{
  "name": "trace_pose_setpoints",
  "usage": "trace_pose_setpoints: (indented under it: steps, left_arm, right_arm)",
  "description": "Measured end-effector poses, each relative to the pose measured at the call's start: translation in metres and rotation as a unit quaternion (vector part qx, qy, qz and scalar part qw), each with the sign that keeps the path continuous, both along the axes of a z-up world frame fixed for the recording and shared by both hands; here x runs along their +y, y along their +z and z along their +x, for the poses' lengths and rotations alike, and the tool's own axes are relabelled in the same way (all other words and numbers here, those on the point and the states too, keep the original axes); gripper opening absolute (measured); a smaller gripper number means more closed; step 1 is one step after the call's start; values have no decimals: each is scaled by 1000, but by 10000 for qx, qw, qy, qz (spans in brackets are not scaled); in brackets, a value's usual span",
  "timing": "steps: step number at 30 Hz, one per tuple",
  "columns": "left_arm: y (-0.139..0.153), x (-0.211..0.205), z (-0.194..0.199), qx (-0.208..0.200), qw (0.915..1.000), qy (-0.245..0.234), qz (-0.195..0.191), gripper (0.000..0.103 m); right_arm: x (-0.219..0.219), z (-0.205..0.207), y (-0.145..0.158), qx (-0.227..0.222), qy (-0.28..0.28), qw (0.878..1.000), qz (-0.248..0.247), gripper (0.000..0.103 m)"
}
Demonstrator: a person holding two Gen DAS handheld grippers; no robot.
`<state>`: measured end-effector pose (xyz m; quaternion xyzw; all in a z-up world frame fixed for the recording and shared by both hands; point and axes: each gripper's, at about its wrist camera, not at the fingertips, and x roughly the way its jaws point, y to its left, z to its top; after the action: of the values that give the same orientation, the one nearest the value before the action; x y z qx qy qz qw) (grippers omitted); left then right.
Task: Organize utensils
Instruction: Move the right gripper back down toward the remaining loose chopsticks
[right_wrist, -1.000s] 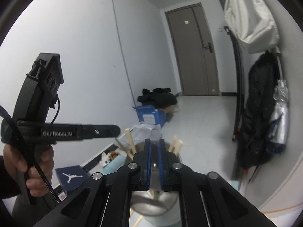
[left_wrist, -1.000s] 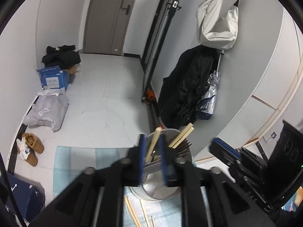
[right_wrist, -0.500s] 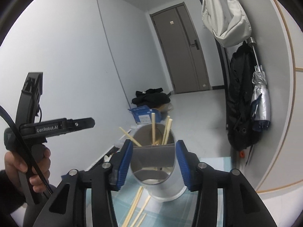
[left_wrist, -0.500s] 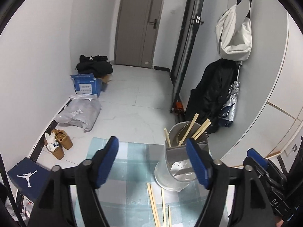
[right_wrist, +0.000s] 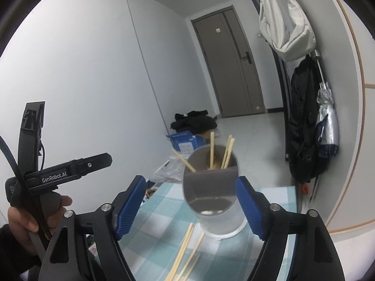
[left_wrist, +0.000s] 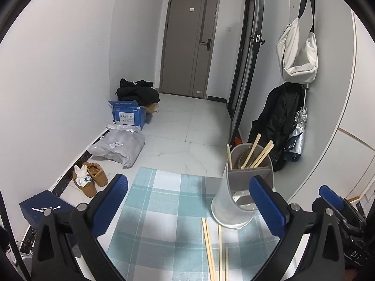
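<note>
the left gripper (left_wrist: 187, 201), jaws just opened wide and empty, sits left of the holder (left_wrist: 243, 187). loose chopsticks (left_wrist: 214, 248) lie before the holder. the right gripper (right_wrist: 191, 206), also just opened, frames it; pinch one stick mid-length next.

Even, cool indoor light, moderately bright. Soft shadows on checked cloth (left_wrist: 164, 201). Strong fisheye bending and black vignette at corners. Slight blur in right wrist view.
</note>
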<state>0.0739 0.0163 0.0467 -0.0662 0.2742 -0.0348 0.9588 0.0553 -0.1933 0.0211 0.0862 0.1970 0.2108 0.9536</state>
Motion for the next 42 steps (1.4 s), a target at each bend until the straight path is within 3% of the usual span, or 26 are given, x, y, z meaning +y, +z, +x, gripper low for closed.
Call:
trace_pose_setpoints:
  steps: [13,16,30,33,36,39,42]
  left_arm:
    - [-69,24,2,417,9989,25,-217,102]
    - [-75,30,7,449,9987,217,-118,102]
    - [-92,51,20,894,9924,448,-716,102]
    - [-93,52,22,1028,9921,465,-557,102]
    - [-93,55,23,1092,9920,518,-362,102]
    - [-97,61,24,1203,9900,525,-520,102]
    - [-100,65,26,1351,9869,561,-680,102]
  right_arm:
    - [21,-5,-64,809,-116,9949,-586,93]
    - [26,-4,-79,1014,-191,9919,-735,93]
    - [53,18,-137,2245,-276,9648,-1345,92]
    - [59,23,-148,2506,-380,9560,-1480,87]
    - [61,32,-160,2761,-448,9472,-1569,72]
    - [63,37,-166,2891,-550,9423,-1596,66]
    - [66,41,-168,2893,-591,9404,-1685,53]
